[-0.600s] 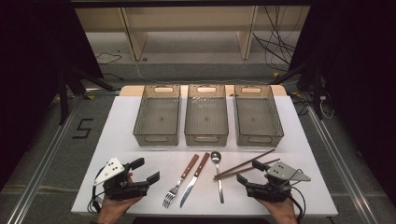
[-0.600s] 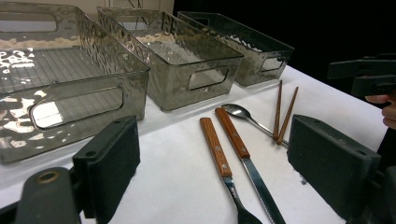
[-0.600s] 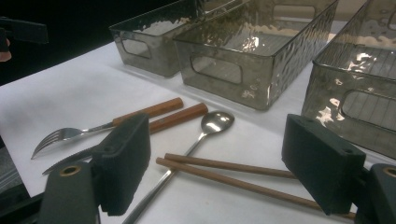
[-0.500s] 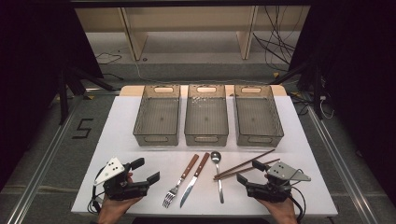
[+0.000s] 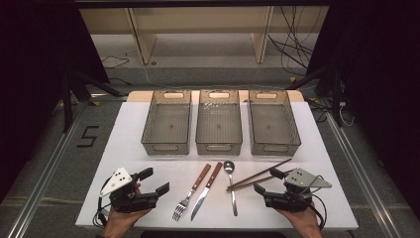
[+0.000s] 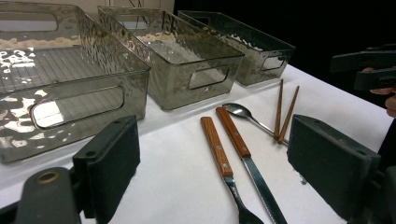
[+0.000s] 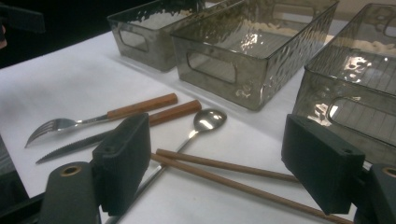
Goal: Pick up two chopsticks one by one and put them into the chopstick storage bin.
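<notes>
On the white table [image 5: 124, 148] four pieces of cutlery lie side by side: a wooden-handled fork [image 5: 190, 194], a wooden-handled knife [image 5: 207, 190], a metal spoon [image 5: 231, 187] and a pair of brown chopsticks [image 5: 260, 175]. My left gripper [image 5: 154, 181] rests left of the fork, open, with nothing between its jaws. My right gripper [image 5: 267, 181] sits just right of the chopsticks, open and empty too. The left gripper view looks past its jaws at the fork [image 6: 215, 144], knife [image 6: 236, 140], spoon [image 6: 243, 112] and chopsticks [image 6: 285, 112]. In the right gripper view the chopsticks [image 7: 224, 165] lie between its jaws, untouched.
Three empty smoky clear bins stand in a row behind the cutlery: left [image 5: 166, 148], middle [image 5: 218, 147], right [image 5: 275, 147]. Bare table surrounds the grippers. Dark floor, cables and a shelf frame lie beyond the far edge.
</notes>
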